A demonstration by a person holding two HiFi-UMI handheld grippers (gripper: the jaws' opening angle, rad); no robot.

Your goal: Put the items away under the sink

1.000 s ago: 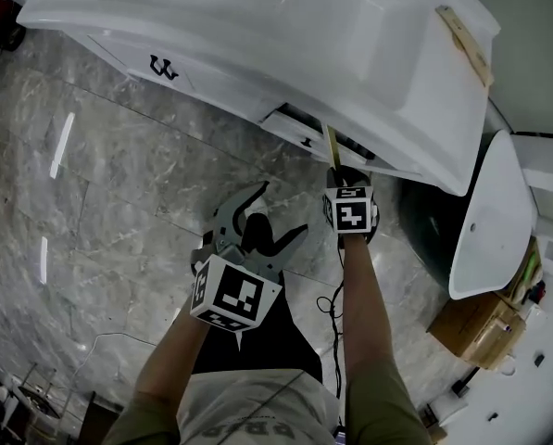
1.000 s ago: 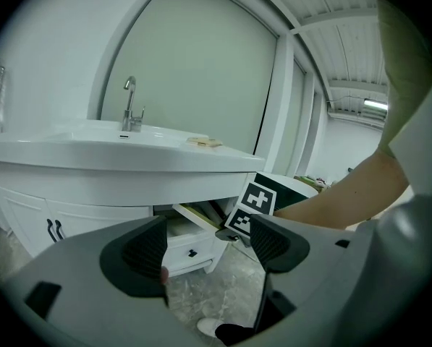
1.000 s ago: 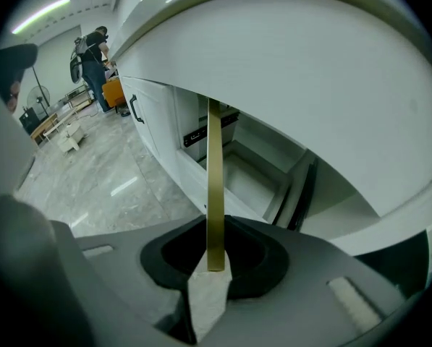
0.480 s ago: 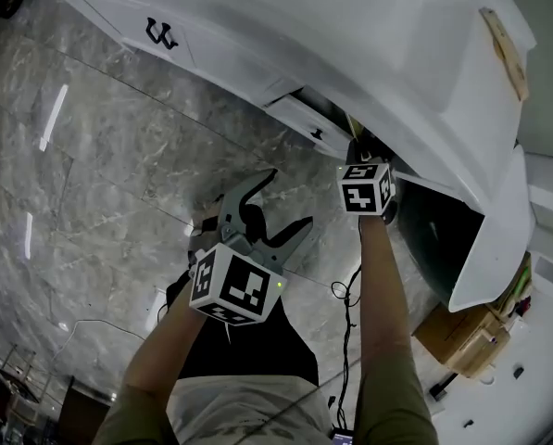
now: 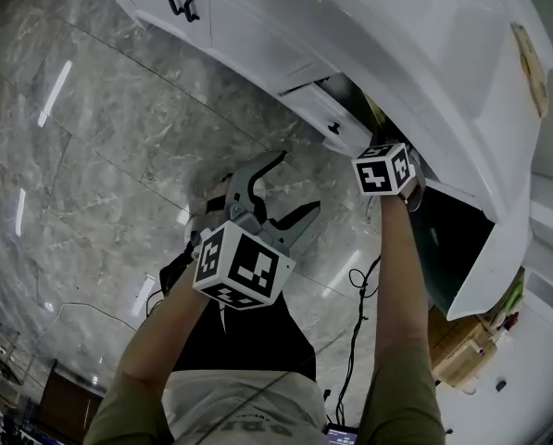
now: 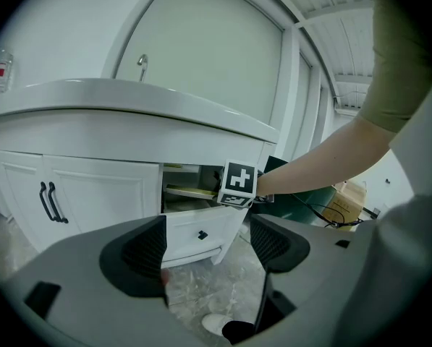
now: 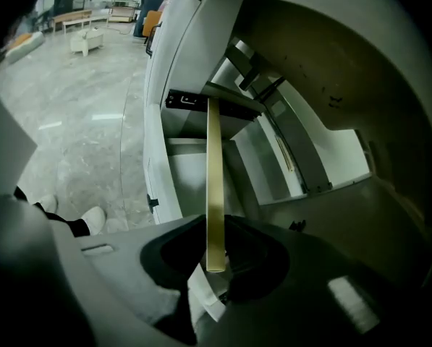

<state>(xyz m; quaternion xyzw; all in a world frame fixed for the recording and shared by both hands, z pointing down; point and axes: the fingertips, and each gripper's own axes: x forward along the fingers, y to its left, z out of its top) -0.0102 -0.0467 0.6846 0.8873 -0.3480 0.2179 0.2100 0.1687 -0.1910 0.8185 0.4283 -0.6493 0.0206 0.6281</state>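
Right gripper feeding a thin yellow strip in under the sink

The right gripper [image 7: 216, 257] is clamped on the near end of the thin yellow strip [image 7: 213, 172]. The strip runs straight ahead of it, edge-on, over the pulled-out drawer [image 5: 320, 111] beneath the sink [image 5: 396, 35]. Gripping it by the end probably lets its length slide into the narrow opening first. The left gripper [image 5: 300, 180], jaws apart with nothing between them, hangs over the floor [image 5: 100, 146] with the drawer front ahead, likely free to push the drawer shut

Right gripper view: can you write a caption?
Right tongs hold a thin yellow board pointing into the open white drawer.
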